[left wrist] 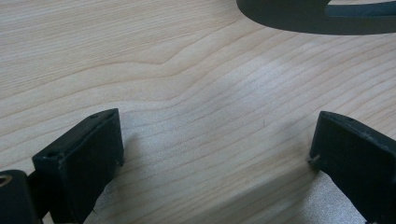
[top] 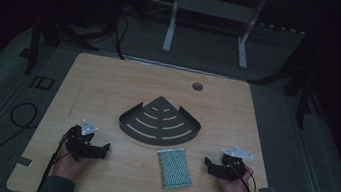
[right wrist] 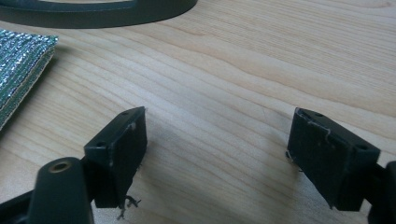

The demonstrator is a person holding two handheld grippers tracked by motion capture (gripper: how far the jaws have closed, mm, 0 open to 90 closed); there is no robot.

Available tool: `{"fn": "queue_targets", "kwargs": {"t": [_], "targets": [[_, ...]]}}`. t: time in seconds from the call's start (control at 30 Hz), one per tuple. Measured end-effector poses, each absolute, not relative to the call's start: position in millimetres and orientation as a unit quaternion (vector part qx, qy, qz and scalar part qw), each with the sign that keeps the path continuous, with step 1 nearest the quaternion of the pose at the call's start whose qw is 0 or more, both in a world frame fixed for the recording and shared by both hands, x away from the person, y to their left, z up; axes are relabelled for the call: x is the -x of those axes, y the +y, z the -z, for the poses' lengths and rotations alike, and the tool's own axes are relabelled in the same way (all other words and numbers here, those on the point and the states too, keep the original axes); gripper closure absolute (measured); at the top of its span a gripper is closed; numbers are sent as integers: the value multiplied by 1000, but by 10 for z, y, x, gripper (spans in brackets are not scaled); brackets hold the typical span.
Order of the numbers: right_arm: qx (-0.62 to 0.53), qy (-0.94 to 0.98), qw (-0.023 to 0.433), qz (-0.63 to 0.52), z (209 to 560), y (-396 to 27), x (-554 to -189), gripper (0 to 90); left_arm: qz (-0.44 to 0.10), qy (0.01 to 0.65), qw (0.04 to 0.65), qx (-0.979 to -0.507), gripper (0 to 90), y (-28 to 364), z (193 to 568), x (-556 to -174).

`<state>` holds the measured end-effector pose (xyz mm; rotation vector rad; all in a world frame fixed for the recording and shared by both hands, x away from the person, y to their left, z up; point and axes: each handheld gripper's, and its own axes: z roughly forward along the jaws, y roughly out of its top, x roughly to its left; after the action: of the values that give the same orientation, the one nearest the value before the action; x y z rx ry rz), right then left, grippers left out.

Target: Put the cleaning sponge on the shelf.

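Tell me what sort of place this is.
Probably a dim recording lab or workshop, not a home: a light wooden table with a cable hole, a white metal stand behind it, black tripod legs and cables on the grey floor, and a hand-held left gripper.

The high view looks forward and down on the whole pale wooden tabletop (top: 109, 87) from the person's side. Each gripper view sits low and close to the wood, facing the dark fan-shaped slotted metal tray (top: 160, 122) (left wrist: 317, 18) (right wrist: 102, 13), which all three share.
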<state>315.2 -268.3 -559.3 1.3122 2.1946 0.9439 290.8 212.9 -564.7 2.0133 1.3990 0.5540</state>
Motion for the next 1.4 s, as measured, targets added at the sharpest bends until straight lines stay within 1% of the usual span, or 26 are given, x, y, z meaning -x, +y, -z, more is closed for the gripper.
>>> {"fn": "queue_targets", "kwargs": {"t": [0.2,0.23,0.4,0.47,0.5,0.53,0.57,0.8,0.83,0.87,0.9,0.93,0.97,1.13,1.17,1.4], "targets": [[-469,788,207,-340,5592,-2683,-3149,214,-210,529,309,-762,29,2129,5647,-2908],[-467,788,209,-341,5589,-2674,-3130,249,-210,529,309,-762,29,2129,5647,-2908],[-466,790,206,-340,5576,-2658,-3117,293,-210,529,309,-762,29,2129,5646,-2908],[-464,792,206,-338,5562,-2655,-3109,353,-210,529,309,-762,29,2129,5647,-2908],[-462,794,211,-333,5544,-2647,-3094,397,-210,529,309,-762,28,2129,5647,-2908],[-462,794,211,-333,5544,-2647,-3094,397,-210,529,309,-762,29,2129,5647,-2908],[-459,795,211,-336,5510,-2646,-3070,429,-210,529,309,-762,28,2129,5647,-2908],[-438,791,230,-360,5329,-2601,-2954,475,-210,530,309,-762,28,2129,5647,-2908],[-431,791,234,-366,5277,-2570,-2920,516,-210,529,309,-762,29,2129,5647,-2908],[-431,791,234,-366,5277,-2570,-2920,516,-210,530,309,-762,29,2129,5647,-2908],[-427,792,231,-370,5253,-2554,-2907,558,-210,530,309,-762,29,2129,5647,-2908],[-419,794,229,-377,5210,-2523,-2882,644,-210,529,309,-762,28,2129,5647,-2908],[-419,794,229,-377,5210,-2523,-2882,644,-210,529,309,-762,28,2129,5647,-2908],[-392,803,230,-384,5118,-2400,-2809,835,-210,530,309,-762,29,2129,5647,-2908],[-381,807,228,-390,5089,-2344,-2779,894,-210,529,309,-762,29,2129,5647,-2908],[-351,823,203,-399,5075,-2122,-2697,898,-210,529,309,-762,29,2129,5647,-2908]]}}
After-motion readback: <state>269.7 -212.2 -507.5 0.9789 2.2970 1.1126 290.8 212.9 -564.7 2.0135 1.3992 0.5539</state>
